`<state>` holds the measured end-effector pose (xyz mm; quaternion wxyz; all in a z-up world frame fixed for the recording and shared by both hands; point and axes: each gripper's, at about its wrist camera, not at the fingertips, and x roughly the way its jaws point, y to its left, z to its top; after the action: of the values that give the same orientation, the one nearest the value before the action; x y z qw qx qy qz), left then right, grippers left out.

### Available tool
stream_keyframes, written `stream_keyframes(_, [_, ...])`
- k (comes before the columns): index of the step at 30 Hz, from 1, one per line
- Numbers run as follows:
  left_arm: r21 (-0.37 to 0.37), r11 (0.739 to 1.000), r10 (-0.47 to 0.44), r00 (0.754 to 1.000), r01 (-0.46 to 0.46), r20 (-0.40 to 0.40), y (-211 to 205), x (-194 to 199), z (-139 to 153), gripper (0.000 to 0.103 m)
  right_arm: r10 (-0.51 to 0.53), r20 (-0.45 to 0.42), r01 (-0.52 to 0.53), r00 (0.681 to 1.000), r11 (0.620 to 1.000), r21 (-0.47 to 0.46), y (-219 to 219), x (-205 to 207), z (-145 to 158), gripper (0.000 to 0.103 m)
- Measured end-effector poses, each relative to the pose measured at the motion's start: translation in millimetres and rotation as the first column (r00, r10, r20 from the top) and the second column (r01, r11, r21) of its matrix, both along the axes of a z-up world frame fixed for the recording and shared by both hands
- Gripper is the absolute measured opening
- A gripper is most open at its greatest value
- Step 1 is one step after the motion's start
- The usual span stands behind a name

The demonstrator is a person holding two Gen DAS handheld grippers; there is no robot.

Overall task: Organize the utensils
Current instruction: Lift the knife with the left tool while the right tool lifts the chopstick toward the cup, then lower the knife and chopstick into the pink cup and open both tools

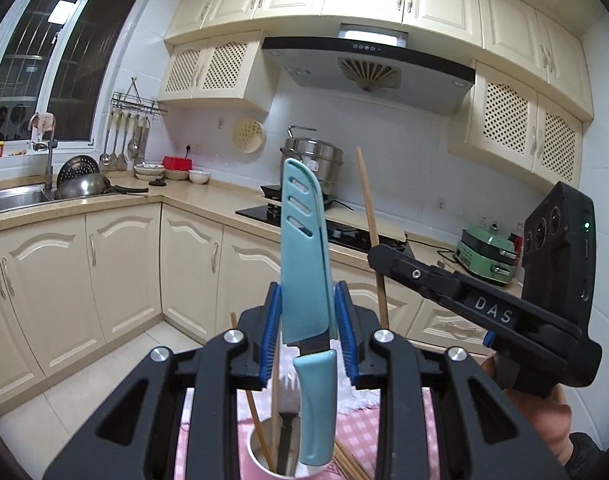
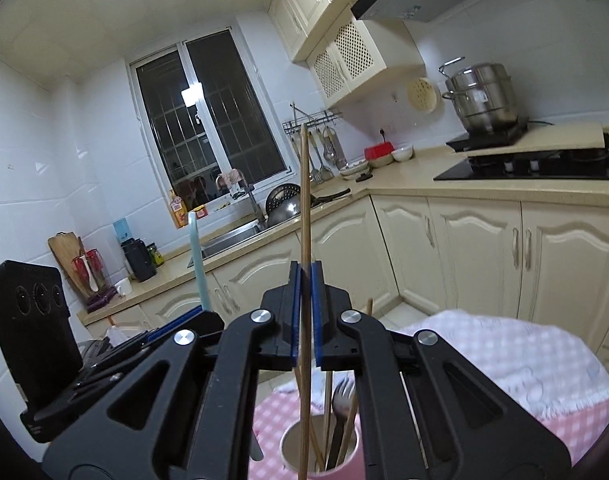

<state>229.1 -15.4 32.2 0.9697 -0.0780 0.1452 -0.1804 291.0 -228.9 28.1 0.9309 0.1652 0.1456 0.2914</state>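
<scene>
The left gripper point(image 1: 310, 332) is closed around a teal knife point(image 1: 306, 264). The blue pads point(image 1: 273, 312) press on the sheathed blade from both sides. The sheath points upward, tilted slightly. The teal handle hangs below the pads, and its end sits inside the pink cup point(image 1: 260, 464) directly beneath the gripper.

The pink cup stands on a pink checked cloth point(image 1: 430, 432). Inside the cup, next to the knife handle, are a fork point(image 1: 286, 404), tines up, and several wooden chopsticks point(image 1: 258, 420).

The right gripper point(image 2: 306, 316) is clamped on a single chopstick point(image 2: 304, 200). Its pads point(image 2: 294, 312) stand nearly together, with only the thin stick between them. The stick is close to vertical. Its upper part extends well above the fingertips; its lower end reaches down into the pink cup point(image 2: 296, 452) below this gripper. The cup also holds a fork point(image 2: 340, 400) and further chopsticks point(image 2: 327, 408) leaning against the rim.

From the left wrist view, the right gripper point(image 1: 378, 254) is to the right of the knife and close to it, holding the chopstick point(image 1: 370, 216). From the right wrist view, the knife point(image 2: 198, 264) appears edge-on to the left, held in the left gripper point(image 2: 180, 318).

A white checked cloth point(image 2: 504, 352) lies beyond the cup, to the right of the right gripper.
</scene>
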Motion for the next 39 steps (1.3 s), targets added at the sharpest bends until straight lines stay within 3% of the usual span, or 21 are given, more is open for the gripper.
stream_keyframes(12, [-0.007,1.0,0.019,0.999,-0.019,-0.047,3,28,-31,0.026,-0.04,-0.02,0.041,0.999,0.999,0.017,14,16,-29,0.005])
stream_keyframes(36, [0.025,1.0,0.005,0.996,-0.002,-0.094,-5,34,-67,0.027,-0.031,-0.088,0.026,0.996,0.998,-0.063,29,19,-62,0.007])
stream_keyframes(38, [0.033,0.999,0.011,0.997,-0.008,-0.079,-4,28,-66,0.033,-0.042,-0.088,0.035,0.995,0.997,-0.073,27,15,-61,0.019])
stream_keyframes(39, [0.031,0.999,0.019,0.997,-0.017,-0.071,-2,25,-64,0.04,-0.07,-0.093,0.064,0.993,0.996,-0.067,22,13,-60,0.039])
